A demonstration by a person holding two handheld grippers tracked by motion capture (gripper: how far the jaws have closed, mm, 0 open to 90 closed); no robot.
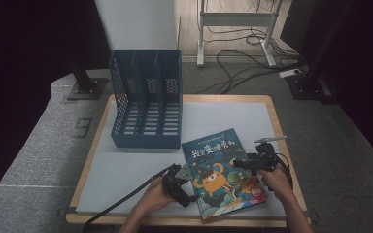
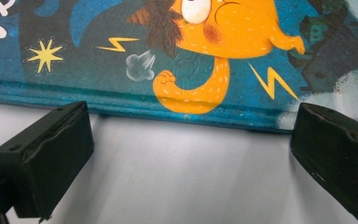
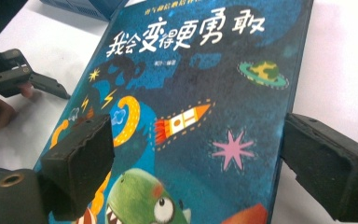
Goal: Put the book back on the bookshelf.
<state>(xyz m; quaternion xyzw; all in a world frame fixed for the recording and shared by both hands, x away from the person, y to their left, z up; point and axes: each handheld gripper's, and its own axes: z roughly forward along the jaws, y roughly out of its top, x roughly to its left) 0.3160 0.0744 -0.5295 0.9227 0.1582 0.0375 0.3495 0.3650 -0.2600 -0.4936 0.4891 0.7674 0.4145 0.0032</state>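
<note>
A blue picture book [image 1: 221,172] with an orange cartoon creature and white Chinese title lies flat at the front right of the white table top [image 1: 126,165]. My left gripper [image 1: 184,184] sits at the book's left edge, low on the table. In the left gripper view its jaws stand open [image 2: 191,154], with the book's edge [image 2: 191,107] just ahead and nothing between them. My right gripper [image 1: 250,164] hovers over the book's right side. Its jaws are open [image 3: 191,158] above the cover [image 3: 191,93] and hold nothing.
A blue three-slot file rack [image 1: 145,97] stands at the table's back left, open side up and toward me. The left gripper [image 3: 9,74] and its hand appear far left in the right gripper view. Cables [image 1: 243,63] and stand legs lie on the floor behind.
</note>
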